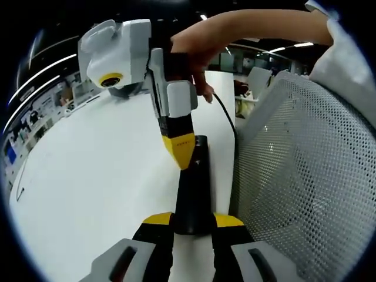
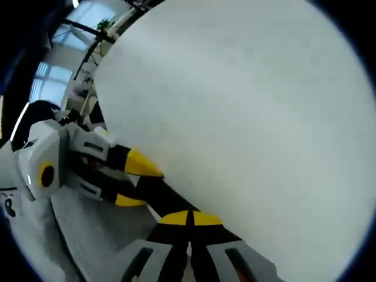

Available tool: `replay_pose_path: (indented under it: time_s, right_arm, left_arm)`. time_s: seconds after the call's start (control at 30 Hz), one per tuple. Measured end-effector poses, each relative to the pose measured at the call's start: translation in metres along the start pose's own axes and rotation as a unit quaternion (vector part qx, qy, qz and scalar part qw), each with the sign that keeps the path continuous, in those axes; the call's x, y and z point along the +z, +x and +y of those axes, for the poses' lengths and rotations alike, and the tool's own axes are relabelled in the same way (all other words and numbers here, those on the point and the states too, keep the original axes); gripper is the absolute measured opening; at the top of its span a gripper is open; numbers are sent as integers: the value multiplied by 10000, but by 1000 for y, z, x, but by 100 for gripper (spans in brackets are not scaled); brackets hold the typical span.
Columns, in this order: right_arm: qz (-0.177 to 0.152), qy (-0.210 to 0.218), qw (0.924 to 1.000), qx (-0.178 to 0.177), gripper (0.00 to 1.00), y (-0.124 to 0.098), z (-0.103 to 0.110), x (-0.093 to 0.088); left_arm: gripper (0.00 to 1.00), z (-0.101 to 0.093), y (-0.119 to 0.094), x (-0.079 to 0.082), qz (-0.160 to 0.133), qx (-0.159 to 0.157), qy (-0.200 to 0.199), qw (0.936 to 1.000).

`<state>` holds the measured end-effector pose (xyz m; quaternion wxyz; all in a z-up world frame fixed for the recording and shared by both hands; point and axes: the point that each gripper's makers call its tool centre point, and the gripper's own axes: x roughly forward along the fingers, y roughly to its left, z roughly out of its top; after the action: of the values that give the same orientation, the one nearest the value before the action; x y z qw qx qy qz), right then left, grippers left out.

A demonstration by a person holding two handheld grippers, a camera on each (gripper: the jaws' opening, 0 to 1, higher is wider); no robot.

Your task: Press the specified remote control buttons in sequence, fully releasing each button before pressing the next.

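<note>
A long black remote control (image 1: pixel 194 194) lies over the white table's edge, its near end clamped between the yellow tips of my left gripper (image 1: pixel 194 221). My right gripper (image 1: pixel 183 150) comes down from above in a person's hand; its yellow tips are shut together and rest on the remote's top face near the far end. In the right gripper view, my right gripper (image 2: pixel 189 218) is shut with nothing between the jaws, its tips on the remote (image 2: pixel 158 194). The left gripper (image 2: pixel 136 183) grips the remote from the left there.
The white table (image 1: pixel 100 170) stretches away to the left and far side. A white mesh chair back (image 1: pixel 305 170) stands close on the right of the remote. A black cable (image 1: pixel 228 120) runs behind the right gripper. Office shelves and ceiling lights lie beyond.
</note>
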<state>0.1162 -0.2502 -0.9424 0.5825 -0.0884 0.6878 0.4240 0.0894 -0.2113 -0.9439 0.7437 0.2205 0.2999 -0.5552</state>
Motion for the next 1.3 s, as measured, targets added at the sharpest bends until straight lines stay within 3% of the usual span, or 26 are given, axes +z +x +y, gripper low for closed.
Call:
replay_pose_path:
  time_s: [0.17,0.33,0.8,1.13,1.2,1.3]
  right_arm:
    - [-317,285,9991,-57,0,-1,0,0]
    - [-276,1,9993,-265,0,-1,3,0]
    - [-539,259,9979,-236,0,-8,7,-5]
    - [-404,194,9989,-169,0,-2,14,-11]
    - [-237,53,9991,-356,0,2,9,-17]
    - [-307,101,9990,-321,0,0,11,-14]
  left_arm:
    - [24,0,0,0,-4,-3,-2,10000]
    - [24,0,0,0,-45,17,-17,10000]
    - [24,-1,-1,0,-14,48,-6,10000]
    - [24,0,0,1,0,84,28,10000]
    - [24,0,1,1,-1,82,24,10000]
    - [24,0,1,1,-2,111,80,9999]
